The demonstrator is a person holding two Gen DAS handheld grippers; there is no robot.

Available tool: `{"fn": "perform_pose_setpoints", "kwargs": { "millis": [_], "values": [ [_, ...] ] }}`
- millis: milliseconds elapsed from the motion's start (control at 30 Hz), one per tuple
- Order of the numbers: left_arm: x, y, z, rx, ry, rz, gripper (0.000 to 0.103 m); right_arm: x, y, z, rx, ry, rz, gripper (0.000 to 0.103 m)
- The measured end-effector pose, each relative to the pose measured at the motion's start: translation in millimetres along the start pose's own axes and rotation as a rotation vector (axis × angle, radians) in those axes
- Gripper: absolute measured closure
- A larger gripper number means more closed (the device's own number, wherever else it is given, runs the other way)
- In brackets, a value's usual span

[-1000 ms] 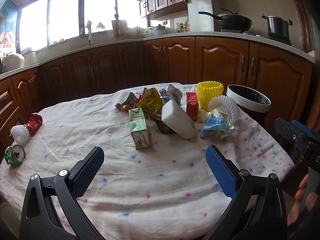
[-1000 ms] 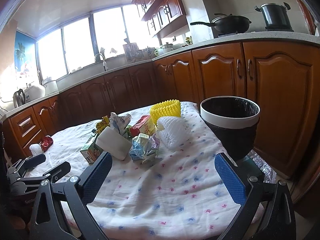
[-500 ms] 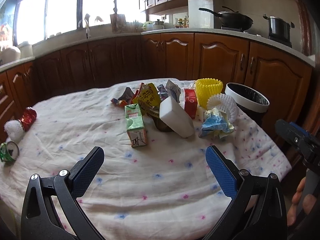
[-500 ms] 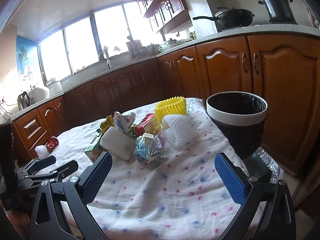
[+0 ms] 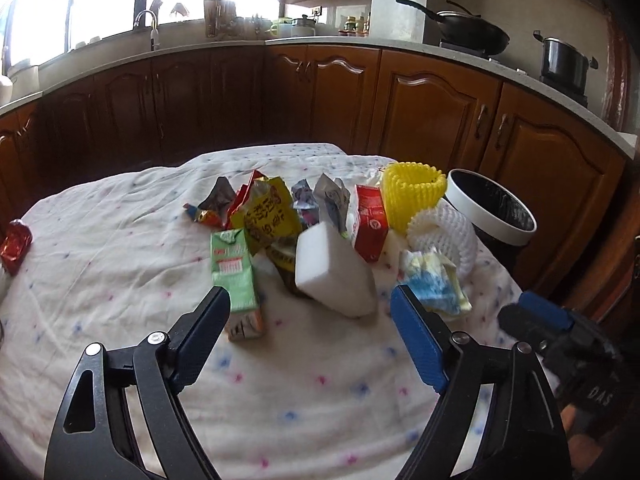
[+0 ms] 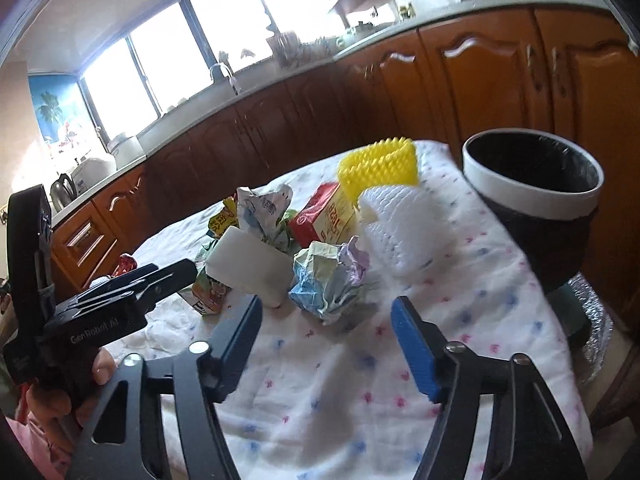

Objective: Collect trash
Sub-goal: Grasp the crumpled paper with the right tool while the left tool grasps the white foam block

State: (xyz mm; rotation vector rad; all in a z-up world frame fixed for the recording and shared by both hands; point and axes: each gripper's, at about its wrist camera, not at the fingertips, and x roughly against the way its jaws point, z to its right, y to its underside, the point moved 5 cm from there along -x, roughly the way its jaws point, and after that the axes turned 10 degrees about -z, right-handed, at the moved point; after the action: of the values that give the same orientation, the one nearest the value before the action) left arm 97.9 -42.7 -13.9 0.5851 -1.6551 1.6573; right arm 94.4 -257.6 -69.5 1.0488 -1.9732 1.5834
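Before you: table [image 5: 120, 248], draped in a white cloth with pink and blue dots. On it, mid-table: green carton [image 5: 236, 276], white block [image 5: 332, 276], red carton [image 5: 370, 222], crumpled wrappers [image 5: 264, 212], yellow foam net [image 5: 414, 194], white foam net [image 5: 444, 232]. Far left: red wrapper [image 5: 15, 244].

My left wrist view: looks forward-down over tabletop [image 5: 120, 248], close on trash pile [image 5: 304, 240]. My right wrist view: same pile [image 6: 280, 248] from right side, tilted, near bin [image 6: 532, 184]. Both share pile, bin [image 5: 492, 212], cabinets.
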Motion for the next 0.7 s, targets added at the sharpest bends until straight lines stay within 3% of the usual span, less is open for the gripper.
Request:
{"fn": "perform_pose_setpoints", "kwargs": {
  "millis": [333,400,433,533,700],
  "values": [
    [-38.0,-17.3,0.7,-0.023,-0.005,-0.09,0.024,-40.6,-13.0,5.8,-0.049,-0.058,-0.105,0.039],
    [-44.9,-18.3,1.8,-0.035,-0.002,-0.106,0.034,-45.6,-13.5,8.1,-0.058,-0.074,-0.121,0.057],
    [-48.5,-18.2,2.2,-0.038,-0.001,-0.116,0.037,-47.4,-13.4,9.0,-0.061,-0.083,-0.127,0.061],
    [-57.1,-17.6,1.6,-0.035,0.015,-0.138,0.064,-44.9,-12.6,8.2,-0.048,-0.083,-0.124,0.07],
    [-46.1,-15.5,1.6,-0.038,0.057,-0.119,0.072,-24.2,-8.7,3.4,-0.024,-0.104,-0.094,0.073]
  ]
}}
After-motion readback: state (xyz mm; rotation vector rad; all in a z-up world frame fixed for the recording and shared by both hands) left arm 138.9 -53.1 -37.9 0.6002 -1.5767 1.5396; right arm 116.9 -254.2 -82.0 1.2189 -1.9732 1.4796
